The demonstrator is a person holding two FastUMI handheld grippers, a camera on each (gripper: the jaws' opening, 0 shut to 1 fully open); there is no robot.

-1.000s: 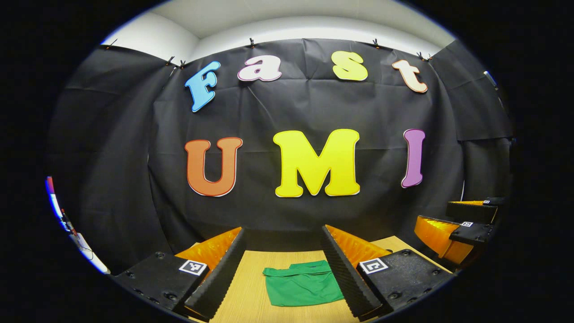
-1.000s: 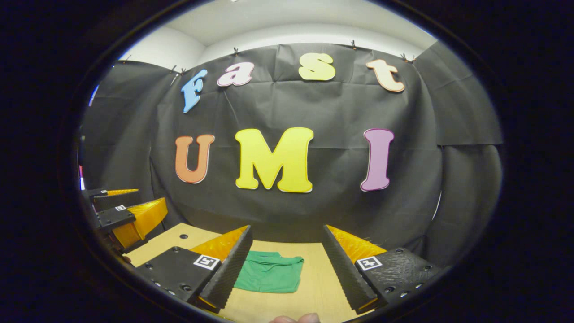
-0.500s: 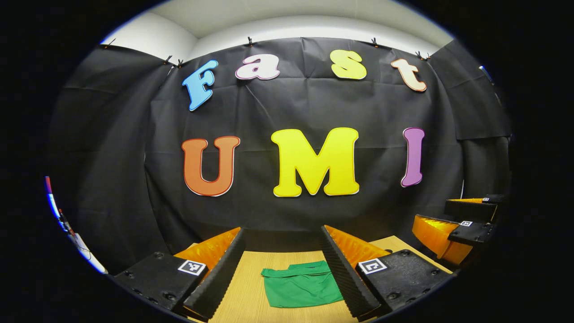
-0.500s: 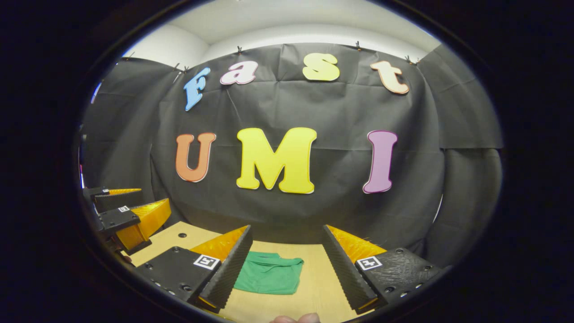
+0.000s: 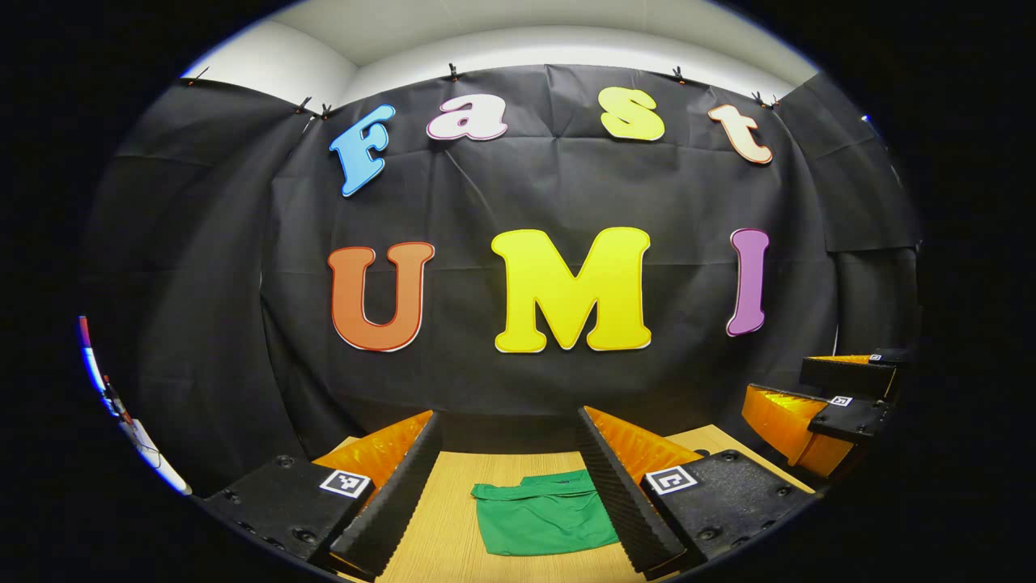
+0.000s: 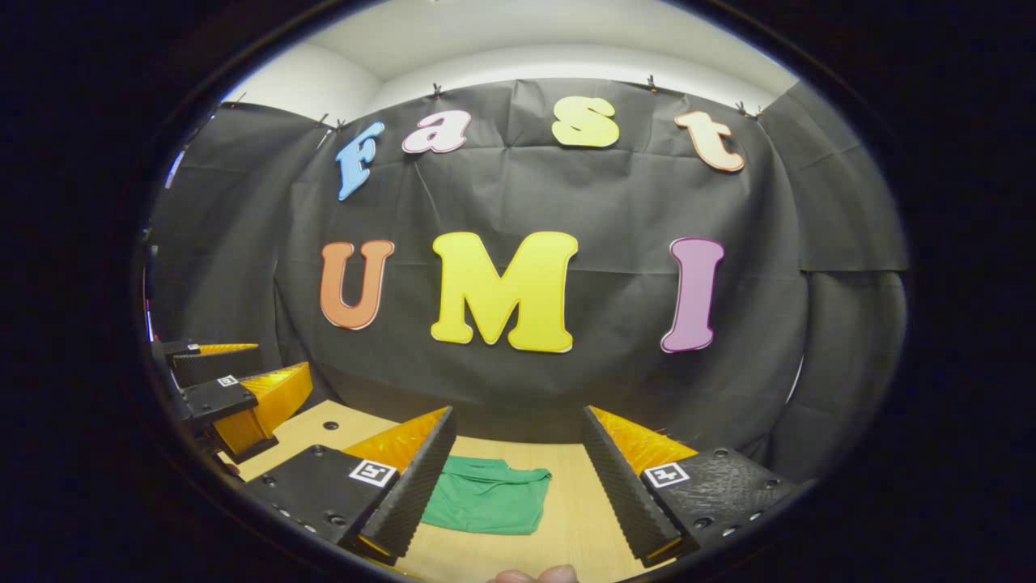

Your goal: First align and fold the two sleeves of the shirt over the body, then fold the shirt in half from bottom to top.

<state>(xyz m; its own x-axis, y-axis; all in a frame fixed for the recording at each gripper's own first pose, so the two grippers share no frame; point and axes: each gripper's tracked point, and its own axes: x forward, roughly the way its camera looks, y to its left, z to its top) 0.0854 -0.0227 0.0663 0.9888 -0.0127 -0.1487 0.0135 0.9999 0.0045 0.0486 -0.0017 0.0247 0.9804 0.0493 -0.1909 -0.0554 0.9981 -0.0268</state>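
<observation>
A green shirt [image 5: 544,514] lies folded into a small rectangle on the wooden table [image 5: 453,518]. In the left gripper view my left gripper [image 5: 508,421] stands open above the table, and the shirt lies beyond and below, between its fingers and toward the right one. My right gripper [image 5: 817,405] shows at the right edge there, open. In the right gripper view the shirt [image 6: 488,505] lies partly behind the left finger of my open right gripper [image 6: 518,414]. My left gripper [image 6: 243,380] appears at the left edge, open. Neither gripper touches the shirt.
The wooden table [image 6: 566,518] ends at the black cloth wall [image 6: 566,202] just behind the shirt. A small hole [image 6: 329,424] marks the tabletop at the left. A fingertip [image 6: 534,575] shows at the bottom edge of the right gripper view.
Both views have drifted very slightly. The shirt stays where it was, and both grippers remain open and apart from it.
</observation>
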